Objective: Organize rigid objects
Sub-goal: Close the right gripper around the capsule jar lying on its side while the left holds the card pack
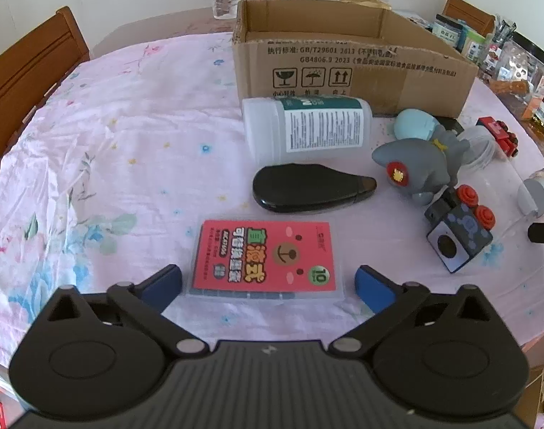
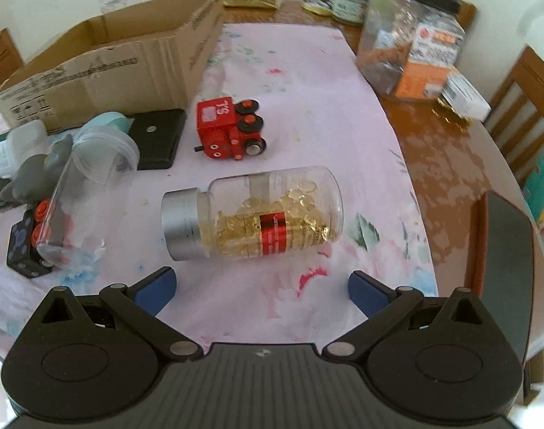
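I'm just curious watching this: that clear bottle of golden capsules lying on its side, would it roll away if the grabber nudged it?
Probably, yes. The capsule bottle is round and lies on its side on the tablecloth, so a sideways push would likely roll it. Its smooth clear plastic may slip between the open right gripper fingers. The loose capsules would likely shift when lifted.

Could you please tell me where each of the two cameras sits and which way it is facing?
Left wrist: on the left gripper, looking forward over the red card pack toward the cardboard box; only its open blue fingers show.
Right wrist: on the right gripper, facing the capsule bottle; its open fingers show.
Shared: the box and the red toy train.
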A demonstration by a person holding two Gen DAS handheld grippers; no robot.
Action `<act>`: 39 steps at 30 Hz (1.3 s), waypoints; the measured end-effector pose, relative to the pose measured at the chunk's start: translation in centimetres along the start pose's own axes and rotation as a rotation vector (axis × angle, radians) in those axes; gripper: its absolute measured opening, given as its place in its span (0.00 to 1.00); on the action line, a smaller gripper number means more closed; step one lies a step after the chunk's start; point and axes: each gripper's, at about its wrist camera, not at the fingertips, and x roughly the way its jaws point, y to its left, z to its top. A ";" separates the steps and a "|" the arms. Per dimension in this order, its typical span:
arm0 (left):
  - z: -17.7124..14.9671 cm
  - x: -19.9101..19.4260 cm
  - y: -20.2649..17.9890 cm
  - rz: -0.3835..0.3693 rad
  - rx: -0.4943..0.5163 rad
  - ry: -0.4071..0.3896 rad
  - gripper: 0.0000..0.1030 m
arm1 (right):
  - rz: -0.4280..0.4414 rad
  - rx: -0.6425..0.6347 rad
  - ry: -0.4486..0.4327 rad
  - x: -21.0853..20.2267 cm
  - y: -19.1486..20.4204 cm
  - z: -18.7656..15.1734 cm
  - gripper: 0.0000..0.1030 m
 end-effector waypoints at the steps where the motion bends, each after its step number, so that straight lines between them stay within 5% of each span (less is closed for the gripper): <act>1: 0.0 0.0 0.0 0.001 -0.003 -0.004 1.00 | 0.004 -0.007 -0.013 -0.1 -0.1 -0.2 1.00; 12: -0.2 0.1 -0.5 0.018 -0.023 -0.048 1.00 | 0.002 -0.005 -0.124 -0.6 -0.1 -1.5 1.00; 39: 0.4 0.4 -0.3 0.023 -0.009 -0.057 0.97 | -0.003 -0.061 -0.064 0.8 0.3 2.4 1.00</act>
